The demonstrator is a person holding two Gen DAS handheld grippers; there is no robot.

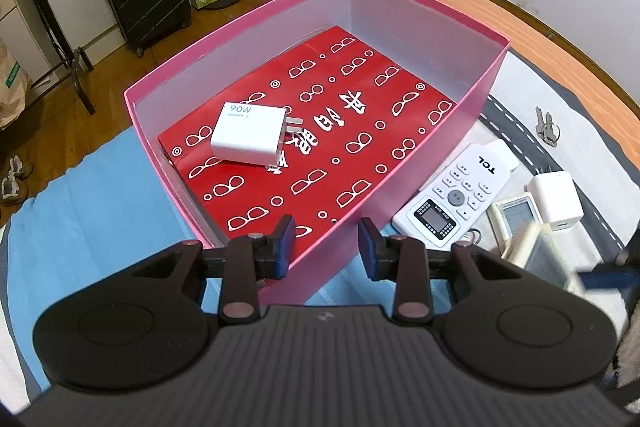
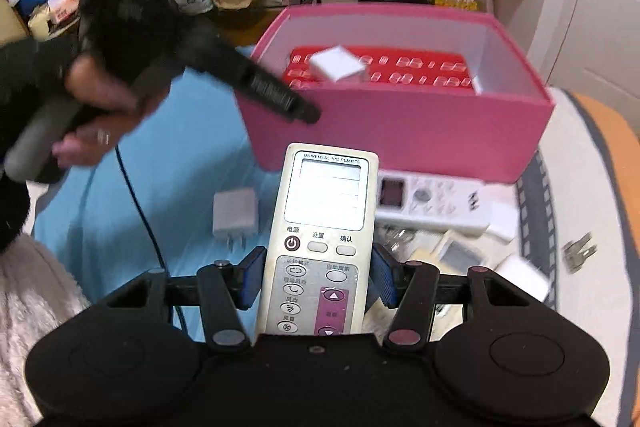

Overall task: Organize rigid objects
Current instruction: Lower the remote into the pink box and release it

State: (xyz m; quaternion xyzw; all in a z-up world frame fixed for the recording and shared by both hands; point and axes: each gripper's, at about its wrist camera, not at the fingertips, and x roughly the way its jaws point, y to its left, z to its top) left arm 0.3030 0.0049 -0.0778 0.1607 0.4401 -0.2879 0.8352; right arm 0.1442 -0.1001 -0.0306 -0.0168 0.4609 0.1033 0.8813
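Holding the beige remote (image 2: 320,239) lengthwise between the blue pads (image 2: 254,277) of your right hand-held gripper (image 2: 318,281), you have it clamped at its lower half, so the screen end sticks out ahead and points toward the pink box (image 2: 400,131); that grip looks chosen to let the long body go in nose first over the near wall. It appears lifted off the bed (image 2: 168,179), though the blur makes the height hard to judge. Your left hand-held gripper (image 1: 326,247) hangs with its jaws apart and nothing between them, right over the near corner of the pink box (image 1: 480,83), probably out of the way after a drop. Inside, a white charger (image 1: 248,135) lies on its side on the red patterned sheet (image 1: 320,147), prongs toward the middle. Still outside, just beside the box wall, are the white remote (image 1: 460,193), a small white cube charger (image 1: 558,197) and keys (image 1: 546,127) farther off on the bed; another white plug (image 2: 234,215) lies on the blue cover, left of the remote you hold. The box sits straight ahead of your right hand-held gripper, near but not touching.
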